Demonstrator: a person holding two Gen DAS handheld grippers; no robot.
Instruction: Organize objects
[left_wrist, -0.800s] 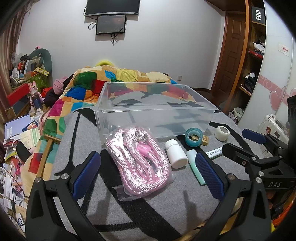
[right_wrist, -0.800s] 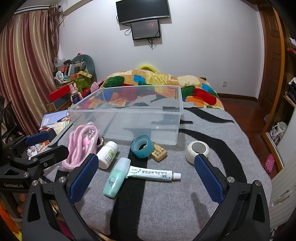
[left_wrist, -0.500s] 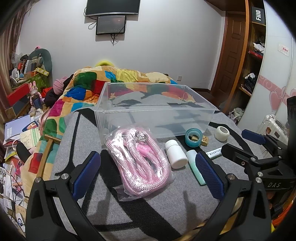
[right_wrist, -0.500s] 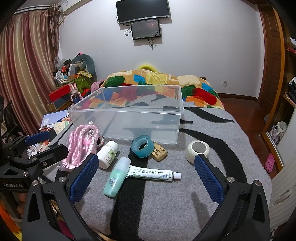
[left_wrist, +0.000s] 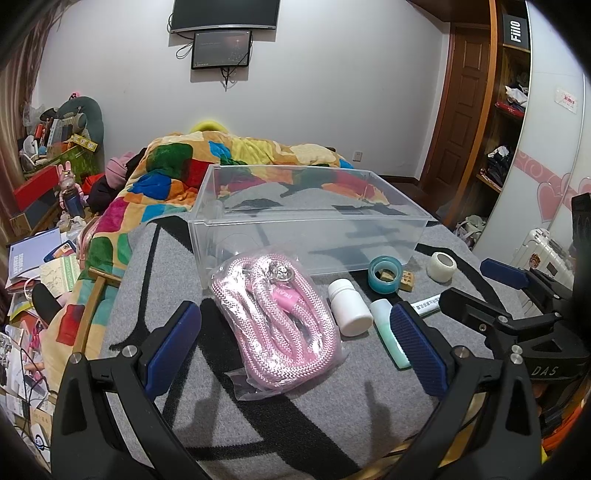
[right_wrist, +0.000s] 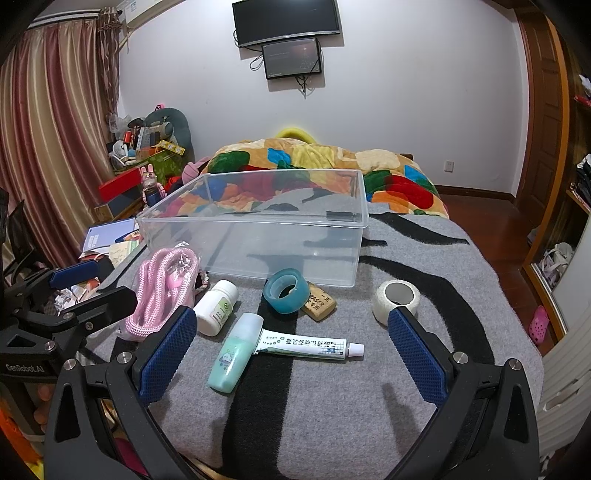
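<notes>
Both of my grippers hover over the near edge of the bed, which is covered by a grey blanket (right_wrist: 424, 266) with black stripes. My left gripper (left_wrist: 295, 343) has its jaws wide apart and holds nothing; the bagged pink rope (left_wrist: 275, 317) lies on the blanket directly between its blue pads (left_wrist: 173, 343), untouched by either. Just right of the rope lies a white pill bottle (left_wrist: 349, 312) on its side, and the mint-green bottle (left_wrist: 386, 330) runs partly behind the left gripper's right-hand pad. My right gripper (right_wrist: 291, 354) is likewise spread apart and empty. Between its fingers lie the mint-green bottle (right_wrist: 234, 352) and a white ointment tube (right_wrist: 308, 345), the tube's flat end touching the bottle's neck and its cap pointing right. Beyond them, farther from the gripper: the white pill bottle (right_wrist: 216, 308), a teal tape roll (right_wrist: 286, 291) tipped on edge, a tan eraser (right_wrist: 319, 304) touching the roll's right side, and a white tape roll (right_wrist: 395, 301) just above the right-hand pad. The clear plastic bin (right_wrist: 258, 236) stands open behind the whole row, near the tape and the rope; I see nothing inside it. In the right wrist view the left gripper (right_wrist: 74, 291) shows at far left beside the pink rope (right_wrist: 162, 290); in the left wrist view the right gripper (left_wrist: 506, 291) shows at far right.
</notes>
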